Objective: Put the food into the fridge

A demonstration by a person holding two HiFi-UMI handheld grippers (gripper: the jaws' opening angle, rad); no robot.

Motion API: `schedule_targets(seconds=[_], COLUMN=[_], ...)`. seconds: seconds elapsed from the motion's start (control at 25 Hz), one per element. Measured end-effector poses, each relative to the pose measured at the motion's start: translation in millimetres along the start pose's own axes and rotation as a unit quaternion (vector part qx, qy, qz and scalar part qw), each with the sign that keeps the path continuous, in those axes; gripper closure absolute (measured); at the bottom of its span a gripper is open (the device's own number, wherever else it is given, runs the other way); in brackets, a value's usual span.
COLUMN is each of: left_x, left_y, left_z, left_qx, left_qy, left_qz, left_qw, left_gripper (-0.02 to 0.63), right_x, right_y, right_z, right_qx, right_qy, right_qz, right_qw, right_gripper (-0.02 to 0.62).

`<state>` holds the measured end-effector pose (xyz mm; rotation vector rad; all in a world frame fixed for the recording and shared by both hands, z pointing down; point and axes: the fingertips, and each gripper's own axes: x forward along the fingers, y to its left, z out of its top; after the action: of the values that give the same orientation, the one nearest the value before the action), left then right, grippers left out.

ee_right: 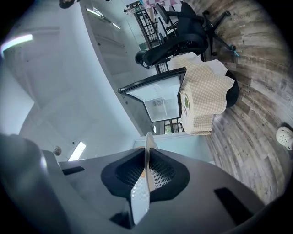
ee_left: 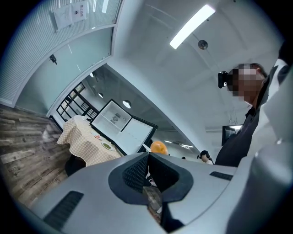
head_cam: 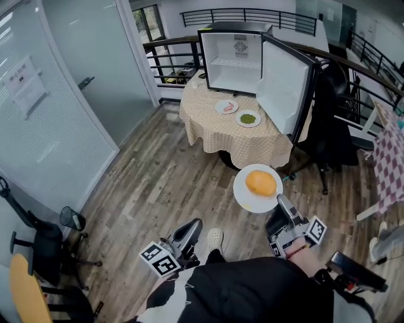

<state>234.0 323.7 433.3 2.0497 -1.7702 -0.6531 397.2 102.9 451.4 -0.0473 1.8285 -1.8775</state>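
Observation:
An orange bun (head_cam: pixel 261 183) lies on a white plate (head_cam: pixel 243 195) that hangs over the wood floor, short of the table. My right gripper (head_cam: pixel 281 202) is shut on the plate's near rim; in the right gripper view the plate (ee_right: pixel 148 157) shows edge-on between the pads. My left gripper (head_cam: pixel 193 228) is low beside the person's body, shut, with nothing in it. The small fridge (head_cam: pixel 235 60) stands on the checked table (head_cam: pixel 252 146) with its door (head_cam: pixel 284 88) swung wide. In front of the fridge sit a plate of pink food (head_cam: pixel 226 106) and a plate of green food (head_cam: pixel 248 118).
A black office chair (head_cam: pixel 329 120) stands right of the table, behind the open door. A glass wall (head_cam: pixel 57 113) runs along the left, with a black chair (head_cam: pixel 38 243) below it. A railing (head_cam: pixel 252 16) closes the far side. A checked cloth (head_cam: pixel 390 158) hangs at the right edge.

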Motion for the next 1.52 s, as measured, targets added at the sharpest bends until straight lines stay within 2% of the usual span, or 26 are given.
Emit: schedule_targets(seconds=[0.32, 0.84, 1.04, 1.32, 1.52], left_x=[71, 157, 179, 208, 224], left_y=[73, 196, 229, 250, 267], left_z=[47, 165, 172, 179, 182], left_qx=[-0.004, 0.031, 0.028, 0.020, 0.020], left_qy=[0.019, 0.018, 0.033, 0.040, 0.041], left_qz=[-0.046, -0.108, -0.121, -0.130, -0.133], left_qw=[0.9987, 0.9936, 0.9917, 0.9905, 0.9900], left_gripper=[0.592, 0.592, 0.592, 0.592, 0.592], right_x=[83, 232, 257, 272, 296], right_y=[-16, -35, -44, -56, -72], right_z=[20, 49, 57, 79, 96], right_qx=[-0.015, -0.045, -0.051, -0.053, -0.048], right_qy=[-0.025, -0.096, -0.111, -0.136, -0.133], right_qz=[-0.005, 0.008, 0.015, -0.002, -0.015], right_qw=[1.000, 0.994, 0.992, 0.989, 0.990], right_gripper=[0.557, 0.557, 0.557, 0.557, 0.557])
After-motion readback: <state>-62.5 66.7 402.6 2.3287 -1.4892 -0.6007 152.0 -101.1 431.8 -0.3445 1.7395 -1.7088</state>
